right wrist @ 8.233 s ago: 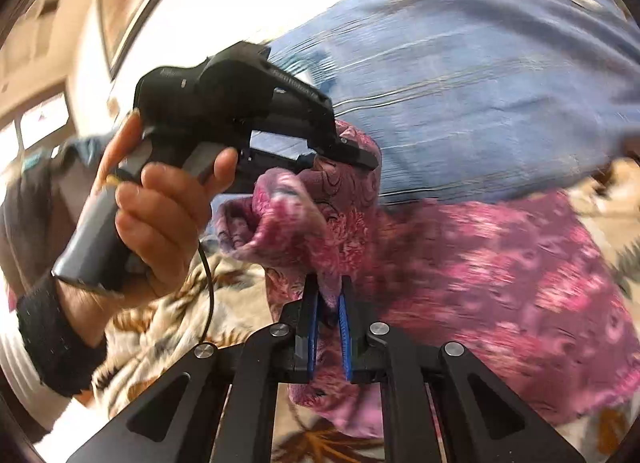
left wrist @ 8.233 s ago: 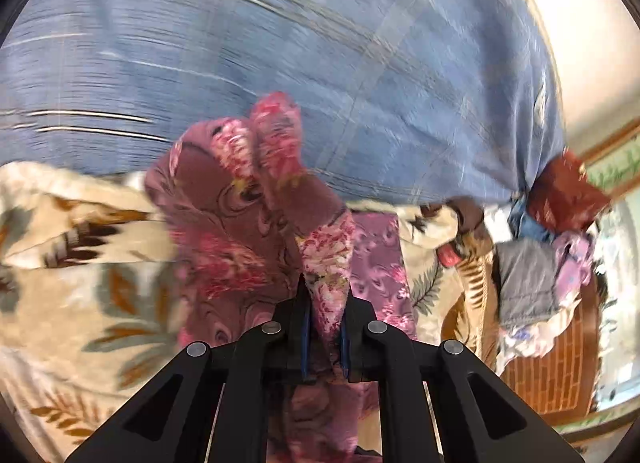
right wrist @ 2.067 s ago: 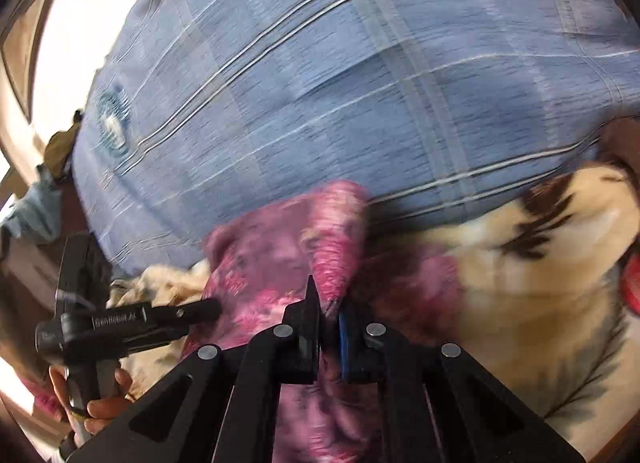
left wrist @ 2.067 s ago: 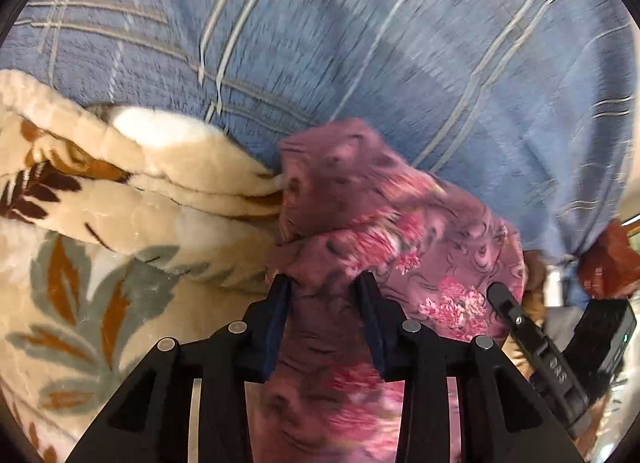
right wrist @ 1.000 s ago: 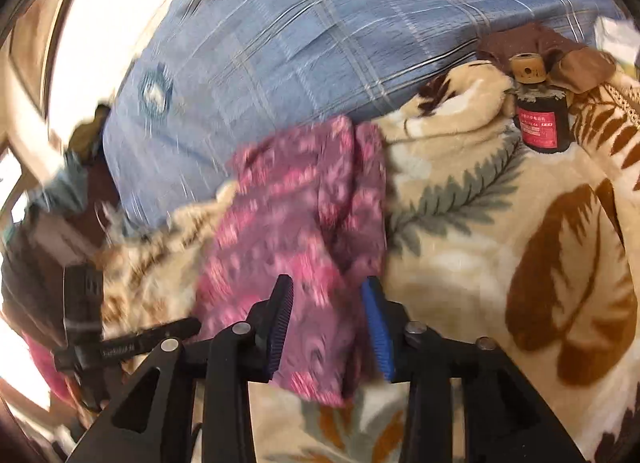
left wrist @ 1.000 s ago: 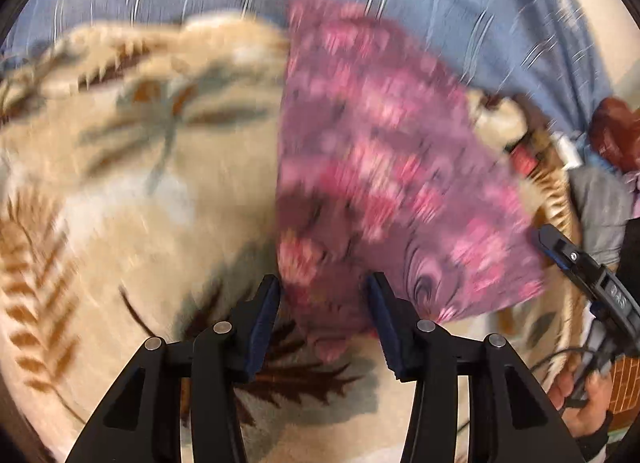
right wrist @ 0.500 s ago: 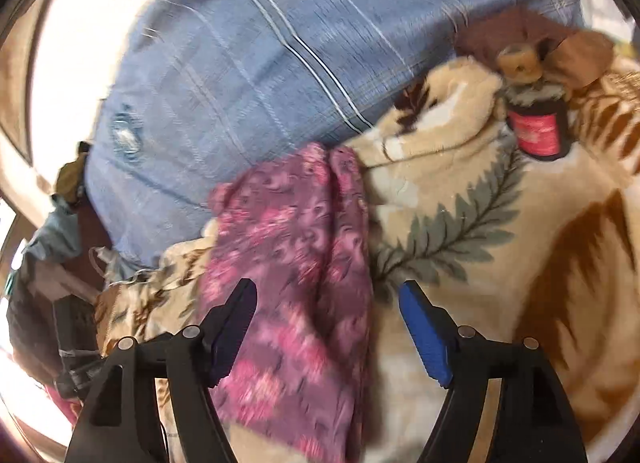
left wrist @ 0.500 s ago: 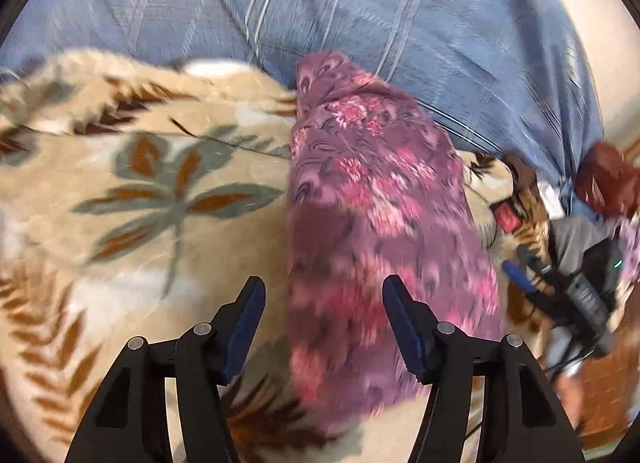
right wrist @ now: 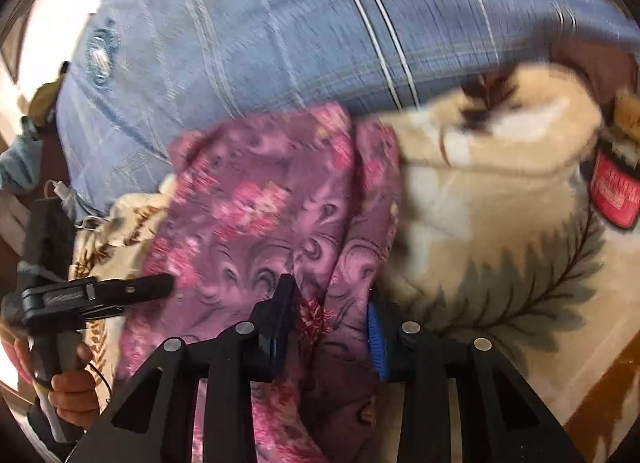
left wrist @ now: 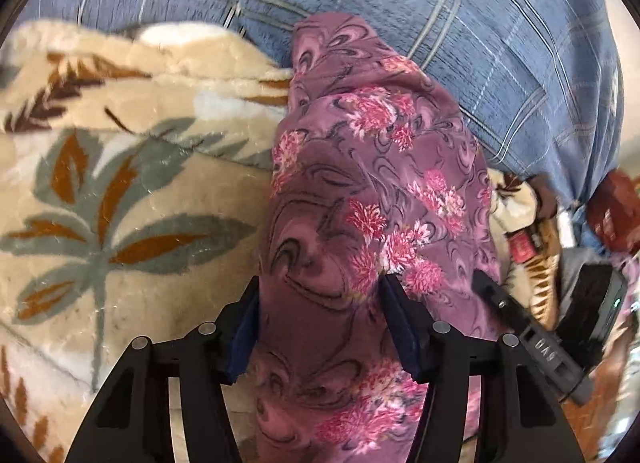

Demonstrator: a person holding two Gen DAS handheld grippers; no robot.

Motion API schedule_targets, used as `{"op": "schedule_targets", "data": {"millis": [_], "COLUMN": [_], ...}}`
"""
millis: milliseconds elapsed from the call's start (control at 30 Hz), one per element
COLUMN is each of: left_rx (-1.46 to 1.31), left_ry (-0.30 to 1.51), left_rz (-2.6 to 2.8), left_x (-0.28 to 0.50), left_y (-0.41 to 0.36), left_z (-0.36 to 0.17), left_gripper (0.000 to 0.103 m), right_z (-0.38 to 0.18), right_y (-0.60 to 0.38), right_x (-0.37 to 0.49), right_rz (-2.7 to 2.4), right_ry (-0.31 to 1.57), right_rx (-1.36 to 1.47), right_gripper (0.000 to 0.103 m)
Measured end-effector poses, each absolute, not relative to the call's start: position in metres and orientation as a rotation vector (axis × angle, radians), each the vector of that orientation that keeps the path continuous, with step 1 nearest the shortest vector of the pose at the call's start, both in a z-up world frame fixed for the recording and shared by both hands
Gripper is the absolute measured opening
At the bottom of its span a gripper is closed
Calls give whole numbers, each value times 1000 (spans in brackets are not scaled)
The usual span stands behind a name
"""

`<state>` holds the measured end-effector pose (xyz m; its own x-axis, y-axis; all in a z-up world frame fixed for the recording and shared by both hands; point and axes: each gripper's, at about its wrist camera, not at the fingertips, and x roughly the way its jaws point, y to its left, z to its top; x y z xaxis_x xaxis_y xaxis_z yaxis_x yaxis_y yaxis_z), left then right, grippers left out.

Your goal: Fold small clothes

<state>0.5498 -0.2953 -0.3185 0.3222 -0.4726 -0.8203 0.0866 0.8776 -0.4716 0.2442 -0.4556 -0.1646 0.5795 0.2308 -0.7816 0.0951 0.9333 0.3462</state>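
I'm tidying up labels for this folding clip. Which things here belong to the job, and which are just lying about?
Part of the job:
- purple floral cloth garment
- left gripper and right gripper, garment between each one's jaws

Lying about:
- cream leaf-patterned fleece blanket
- blue plaid fabric
- red-labelled bottle

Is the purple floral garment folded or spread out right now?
Folded. The purple floral garment lies as a narrow, layered strip on the leaf-print blanket, with a doubled edge showing.
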Motion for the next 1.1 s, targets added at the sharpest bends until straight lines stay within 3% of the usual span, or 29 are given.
{"op": "schedule_targets", "data": {"millis": [533, 867, 1100], "left_rx": [-171, -206, -238], "left_ry": [1039, 1103, 1144], "left_rz": [-265, -266, -281], "left_x": [498, 539, 574], "left_y": [-306, -302, -315], "left_z": [-274, -275, -278], "left_gripper": [56, 58, 57], "right_z": [-131, -136, -153], "right_y": [-475, -481, -458], "right_x": [222, 248, 294], "right_rz": [50, 49, 60], "right_ry": [885, 839, 943], "right_rx": [450, 520, 455], "right_gripper": [58, 59, 58]}}
